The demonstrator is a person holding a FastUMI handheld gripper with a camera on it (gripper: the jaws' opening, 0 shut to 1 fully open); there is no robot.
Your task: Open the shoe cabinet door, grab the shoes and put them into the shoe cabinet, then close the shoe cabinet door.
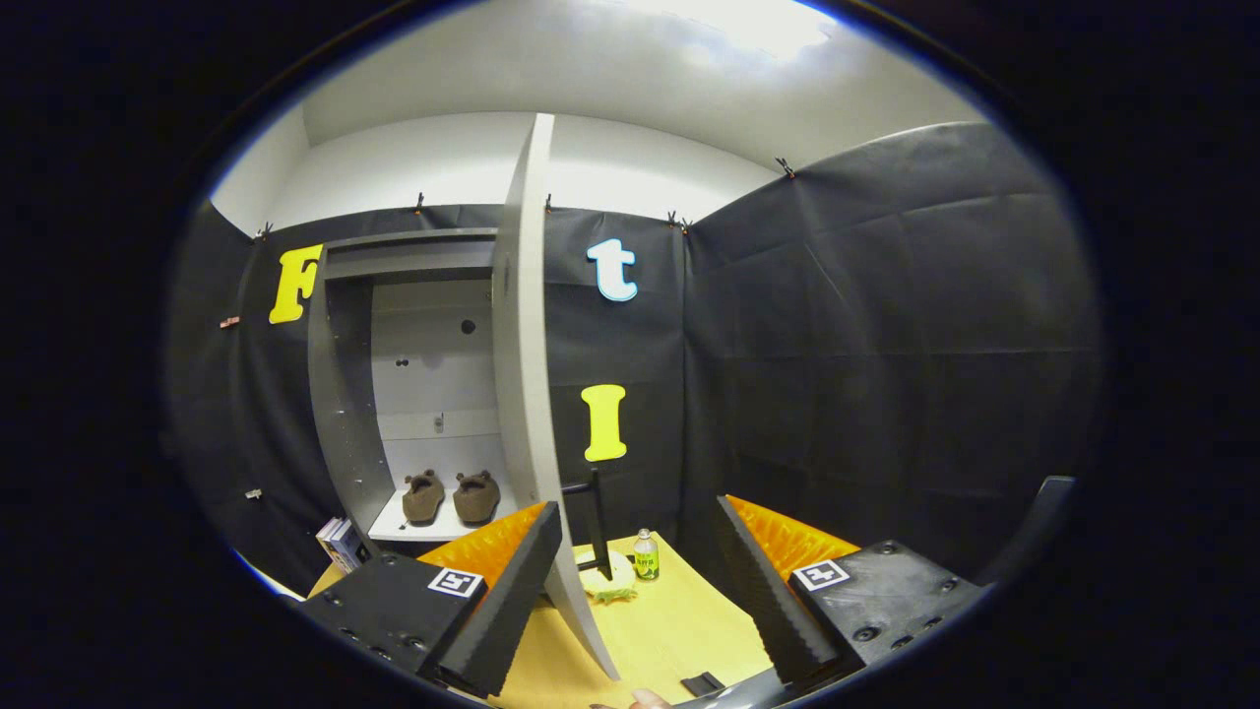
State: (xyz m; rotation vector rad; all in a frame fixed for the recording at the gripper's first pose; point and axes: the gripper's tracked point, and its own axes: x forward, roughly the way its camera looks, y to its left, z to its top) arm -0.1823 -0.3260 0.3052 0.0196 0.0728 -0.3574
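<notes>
The grey shoe cabinet (345, 394) stands open against the black wall, beyond and to the left of my fingers. Two brown shoes (450, 495) sit side by side on its white bottom shelf (394, 527), toes facing out. The cabinet door (522, 374) is swung out toward me, edge-on, and its lower edge runs down between my fingers. My gripper (630, 591) is open, with nothing pressed between its fingers; the door's edge lies close to the left finger (512, 601).
On the wooden table (669, 630) ahead stand a small bottle with a green label (646, 554), a black stand on a pale round base (598, 551) and a small green object (612, 595). Books (342, 542) lean beside the cabinet's foot. A fingertip (650, 699) shows at the near table edge.
</notes>
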